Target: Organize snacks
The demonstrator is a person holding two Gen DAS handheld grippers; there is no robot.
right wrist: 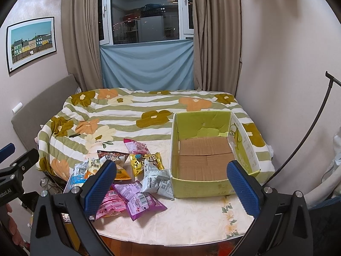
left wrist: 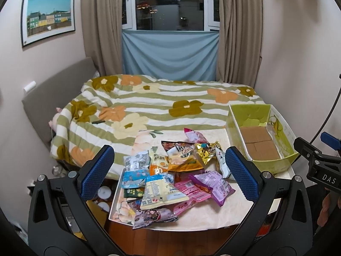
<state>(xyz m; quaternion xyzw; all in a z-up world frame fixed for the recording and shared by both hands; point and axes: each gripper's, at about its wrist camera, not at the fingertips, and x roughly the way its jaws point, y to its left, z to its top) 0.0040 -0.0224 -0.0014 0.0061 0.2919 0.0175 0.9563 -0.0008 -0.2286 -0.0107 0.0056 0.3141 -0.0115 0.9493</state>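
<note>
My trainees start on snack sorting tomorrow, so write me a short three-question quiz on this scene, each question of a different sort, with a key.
1. True or false: the green box already holds snacks.
2. Which packet lies nearest the box? A) gold packet B) grey packet C) purple packet
3. Fill in: the left gripper and right gripper are both ____.

Key: 1 false; 2 B; 3 open.

Home bedroom: bed [right wrist: 149,111] (floral quilt), curtains [right wrist: 85,34], framed picture [right wrist: 32,42].
</note>
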